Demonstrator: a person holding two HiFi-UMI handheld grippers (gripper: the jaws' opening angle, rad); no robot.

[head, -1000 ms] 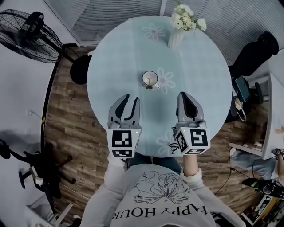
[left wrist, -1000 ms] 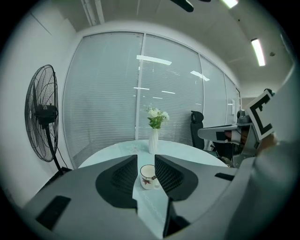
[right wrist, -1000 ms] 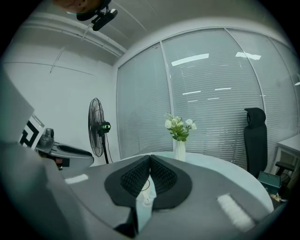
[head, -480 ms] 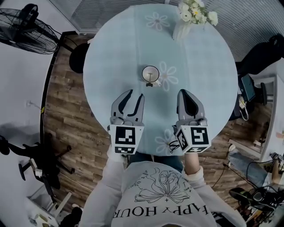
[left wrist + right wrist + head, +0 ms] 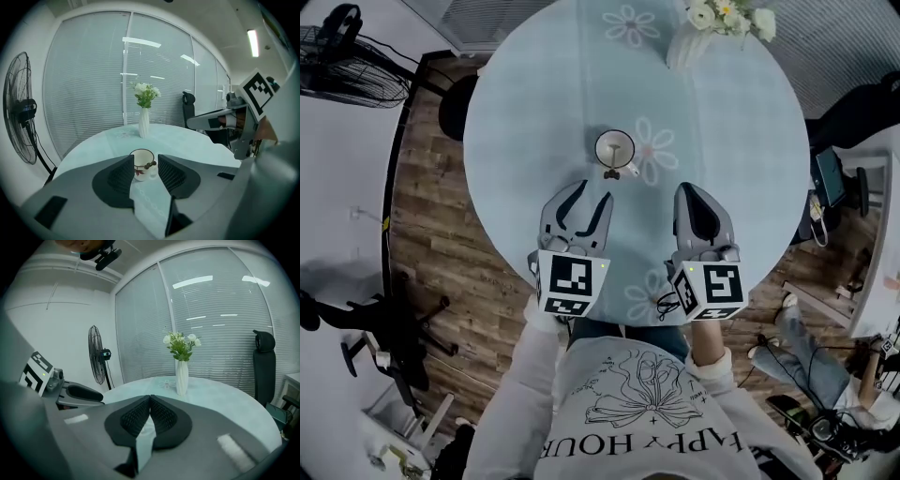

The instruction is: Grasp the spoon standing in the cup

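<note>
Round pale surface (image 5: 741, 169): cup (image 5: 615, 148) with spoon (image 5: 150, 165) stands at frame centre, just beyond the left hand-held gripper (image 5: 592, 194), whose empty jaws are opening; the right hand-held gripper (image 5: 686, 193) is closed at lower right; a jaw catching the rim would likely tip the cup.

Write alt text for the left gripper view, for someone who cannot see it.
The left gripper is opening its jaws, nothing between them, framing a white cup with a spoon standing in it, just ahead on a round pale-blue table. Behind stand a white vase of flowers and window blinds; a floor fan is at left.
</note>
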